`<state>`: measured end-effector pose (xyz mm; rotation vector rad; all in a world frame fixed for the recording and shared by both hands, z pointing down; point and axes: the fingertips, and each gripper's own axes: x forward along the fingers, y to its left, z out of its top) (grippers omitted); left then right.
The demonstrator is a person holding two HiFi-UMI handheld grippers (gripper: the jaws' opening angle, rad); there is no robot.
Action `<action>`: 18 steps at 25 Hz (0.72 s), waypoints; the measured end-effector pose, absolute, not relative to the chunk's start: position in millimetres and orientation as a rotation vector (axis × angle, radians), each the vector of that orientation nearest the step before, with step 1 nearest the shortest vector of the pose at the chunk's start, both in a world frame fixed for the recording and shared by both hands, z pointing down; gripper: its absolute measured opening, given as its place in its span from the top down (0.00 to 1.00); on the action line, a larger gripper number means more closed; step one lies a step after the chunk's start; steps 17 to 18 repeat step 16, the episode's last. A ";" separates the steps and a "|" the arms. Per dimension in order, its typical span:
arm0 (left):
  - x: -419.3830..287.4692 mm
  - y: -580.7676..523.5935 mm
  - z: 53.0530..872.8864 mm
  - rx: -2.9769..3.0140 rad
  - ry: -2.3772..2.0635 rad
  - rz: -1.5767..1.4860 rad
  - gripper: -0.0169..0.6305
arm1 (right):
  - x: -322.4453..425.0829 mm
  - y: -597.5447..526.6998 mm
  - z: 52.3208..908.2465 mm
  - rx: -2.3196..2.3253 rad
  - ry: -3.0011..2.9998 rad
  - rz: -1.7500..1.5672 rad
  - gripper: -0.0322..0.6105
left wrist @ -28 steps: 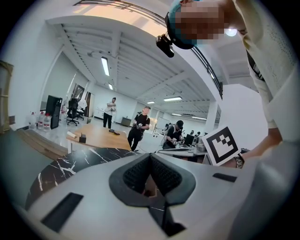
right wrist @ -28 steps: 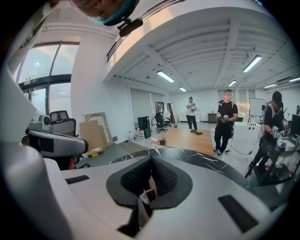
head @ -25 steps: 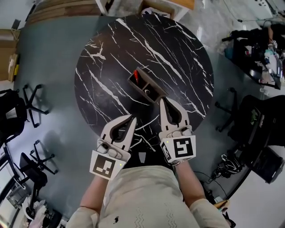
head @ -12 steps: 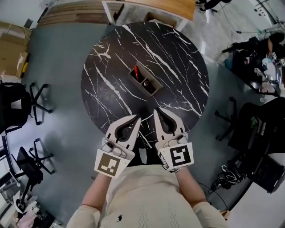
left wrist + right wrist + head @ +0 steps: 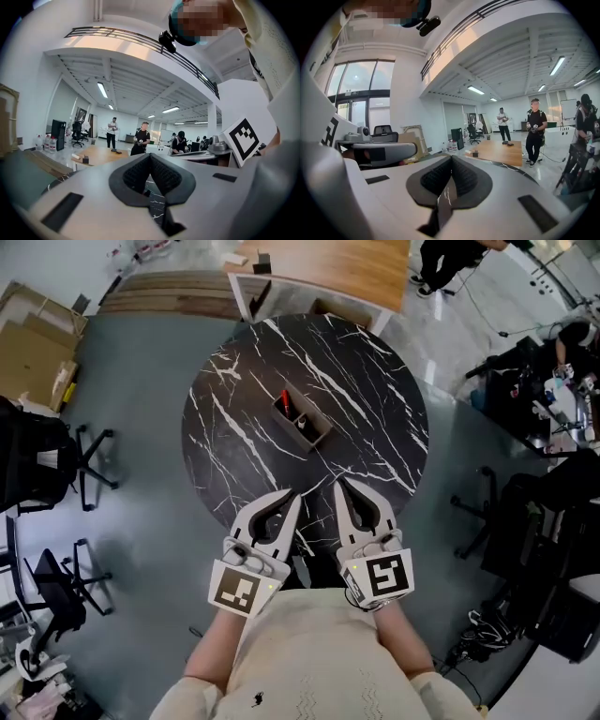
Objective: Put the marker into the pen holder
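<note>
A brown rectangular pen holder (image 5: 303, 421) stands near the middle of the round black marble table (image 5: 375, 409). A red marker (image 5: 285, 400) sticks up from its far-left end. Both grippers hover over the table's near edge, well short of the holder. My left gripper (image 5: 293, 492) is shut with nothing between its pads; in the left gripper view its jaws (image 5: 150, 155) meet at the tip. My right gripper (image 5: 338, 483) is also shut and empty, and its jaws (image 5: 451, 158) touch in the right gripper view.
A wooden desk (image 5: 328, 259) stands beyond the table. Office chairs (image 5: 89, 465) and cardboard boxes (image 5: 33, 343) are at the left, with dark chairs and cluttered desks (image 5: 544, 502) at the right. Several people stand in the background (image 5: 536, 126).
Both grippers have drawn back from the pen holder toward the table's near edge. The head view has pulled away, so the table looks smaller.
</note>
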<state>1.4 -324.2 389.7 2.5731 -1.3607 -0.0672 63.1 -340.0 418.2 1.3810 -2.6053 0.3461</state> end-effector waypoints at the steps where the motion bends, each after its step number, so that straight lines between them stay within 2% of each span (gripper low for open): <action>1: 3.5 -320.9 387.5 2.573 -1.369 -0.073 0.96 | 65.4 -337.4 415.1 1.380 -2.611 0.335 0.93; 18: 11.9 -275.2 374.0 2.555 -1.484 -0.094 0.96 | 65.2 -294.5 397.8 1.247 -2.708 0.250 0.93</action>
